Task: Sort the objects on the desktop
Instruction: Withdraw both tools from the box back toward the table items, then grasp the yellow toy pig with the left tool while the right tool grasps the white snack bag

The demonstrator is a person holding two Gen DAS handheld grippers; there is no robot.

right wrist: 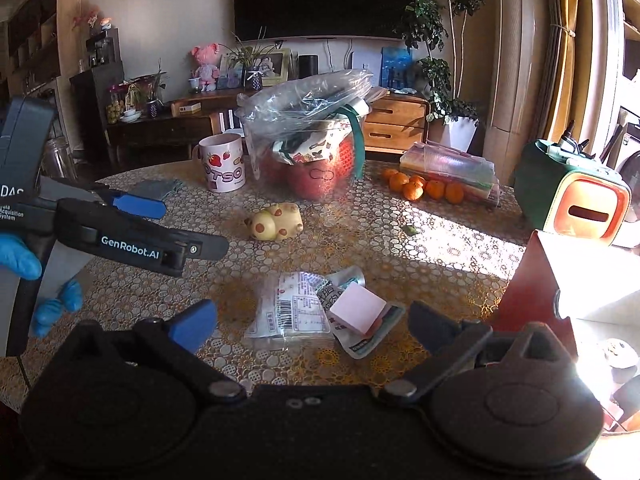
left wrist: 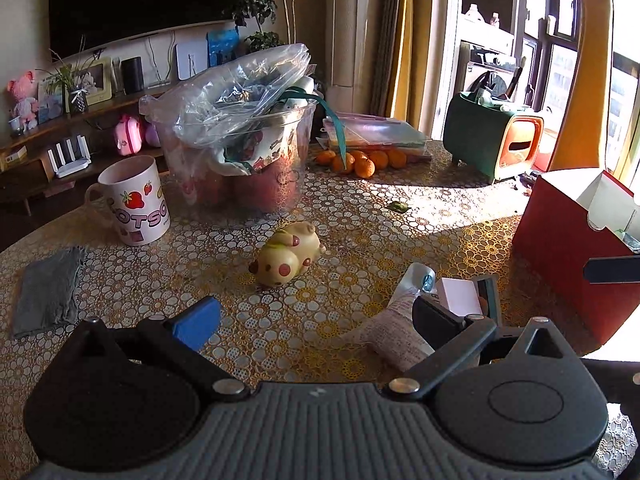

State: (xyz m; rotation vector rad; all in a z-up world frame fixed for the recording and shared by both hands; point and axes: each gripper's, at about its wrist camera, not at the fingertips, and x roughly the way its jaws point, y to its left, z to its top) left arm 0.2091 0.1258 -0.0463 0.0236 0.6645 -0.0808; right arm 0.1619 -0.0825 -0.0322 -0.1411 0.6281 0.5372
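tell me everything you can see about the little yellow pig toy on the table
The pig toy is a small, glossy, cream-yellow figure with reddish-brown round spots, looking like smooth vinyl or ceramic. It lies tipped on its side on the patterned tablecloth, lit by sun, in front of the clear tub and right of the mug. Nothing touches it except the tablecloth.

My left gripper [right wrist: 192, 226] tilts downward with its jaws spread wide, held by my blue-gloved hand [right wrist: 24, 264]. My right gripper [right wrist: 312, 326] also gapes open, angled downward.
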